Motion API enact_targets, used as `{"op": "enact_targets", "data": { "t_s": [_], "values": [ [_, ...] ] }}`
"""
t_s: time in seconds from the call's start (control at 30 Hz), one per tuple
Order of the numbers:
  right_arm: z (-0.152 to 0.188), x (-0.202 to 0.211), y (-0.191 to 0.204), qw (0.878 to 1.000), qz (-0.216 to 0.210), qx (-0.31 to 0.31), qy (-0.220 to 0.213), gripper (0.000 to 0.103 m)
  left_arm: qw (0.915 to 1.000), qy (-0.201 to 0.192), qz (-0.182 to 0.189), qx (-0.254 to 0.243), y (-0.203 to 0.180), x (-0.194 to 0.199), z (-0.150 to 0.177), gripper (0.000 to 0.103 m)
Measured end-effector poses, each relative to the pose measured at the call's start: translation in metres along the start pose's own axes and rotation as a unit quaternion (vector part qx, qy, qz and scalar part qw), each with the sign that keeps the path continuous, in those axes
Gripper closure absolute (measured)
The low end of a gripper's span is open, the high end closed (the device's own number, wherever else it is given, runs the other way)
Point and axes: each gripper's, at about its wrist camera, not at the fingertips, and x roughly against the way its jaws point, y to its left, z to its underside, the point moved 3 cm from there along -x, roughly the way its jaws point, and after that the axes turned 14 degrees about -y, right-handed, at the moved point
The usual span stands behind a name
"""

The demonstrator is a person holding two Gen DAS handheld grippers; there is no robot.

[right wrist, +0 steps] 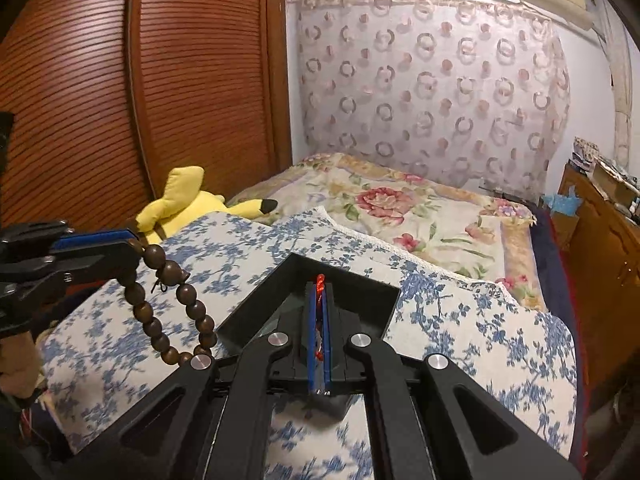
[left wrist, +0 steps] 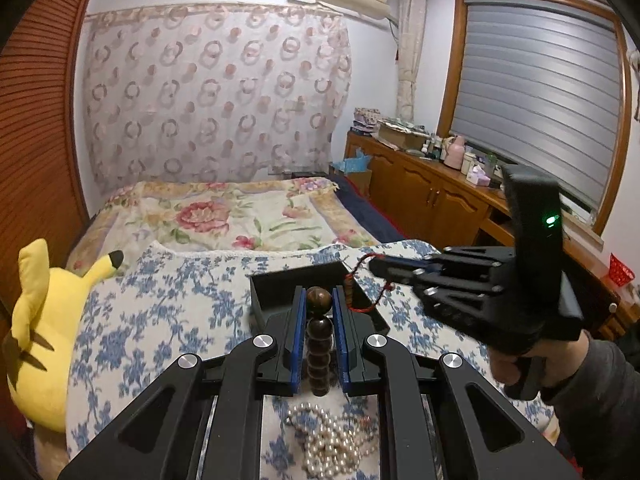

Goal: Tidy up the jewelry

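- Left wrist view: no readable writing is showing anywhere here.
- The left gripper [left wrist: 319,300] is clamping a wooden bead bracelet [left wrist: 319,344] between its blue pads, the round dark beads stacking up in a line between the fingers.
- A black rectangular tray [left wrist: 280,280] is sitting just ahead on the blue floral quilt [left wrist: 160,300], open-topped with matte walls.
- A pearl necklace [left wrist: 332,436] is lying heaped on the quilt under the gripper body.
- The right gripper [left wrist: 376,268] is reaching in from the right, pinching a red cord [left wrist: 360,268] over the tray's right side.
- A yellow Pikachu plush [left wrist: 44,320] is lying at the left.
- Right wrist view: no legible text here either.
- The right gripper [right wrist: 319,292] is closing tight on the red cord [right wrist: 319,282], above the tray [right wrist: 256,312].
- The left gripper [right wrist: 134,240] is holding the bracelet [right wrist: 168,312] as a dangling loop, left of the tray.
- The plush [right wrist: 192,204] is resting beside a ribbed wooden wardrobe [right wrist: 180,80].
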Motion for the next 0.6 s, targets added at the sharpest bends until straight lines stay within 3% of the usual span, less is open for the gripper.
{"op": "enact_targets", "data": {
  "t_s": [0.37, 0.4, 0.43, 0.5, 0.6],
  "values": [
    [0.009, -0.053, -0.024, 0.999, 0.018, -0.030, 0.035, 0.099, 0.9996, 0.023, -0.016, -0.009, 0.008, -0.044, -0.005, 0.091],
    [0.010, -0.056, -0.027, 0.998, 0.019, -0.038, 0.039, 0.094, 0.9995, 0.025, -0.018, -0.009, 0.009, -0.049, -0.004, 0.091],
    [0.011, -0.057, -0.030, 0.998, 0.019, -0.048, 0.042, 0.076, 0.9994, 0.028, -0.021, -0.009, 0.011, -0.053, -0.003, 0.091],
    [0.011, -0.055, -0.033, 0.997, 0.019, -0.058, 0.036, 0.053, 0.9991, 0.032, -0.024, -0.010, 0.014, -0.059, -0.001, 0.091],
    [0.010, -0.046, -0.042, 0.997, 0.013, -0.076, 0.025, 0.052, 0.9988, 0.038, -0.029, -0.009, 0.019, -0.066, 0.002, 0.091]
  ]
}}
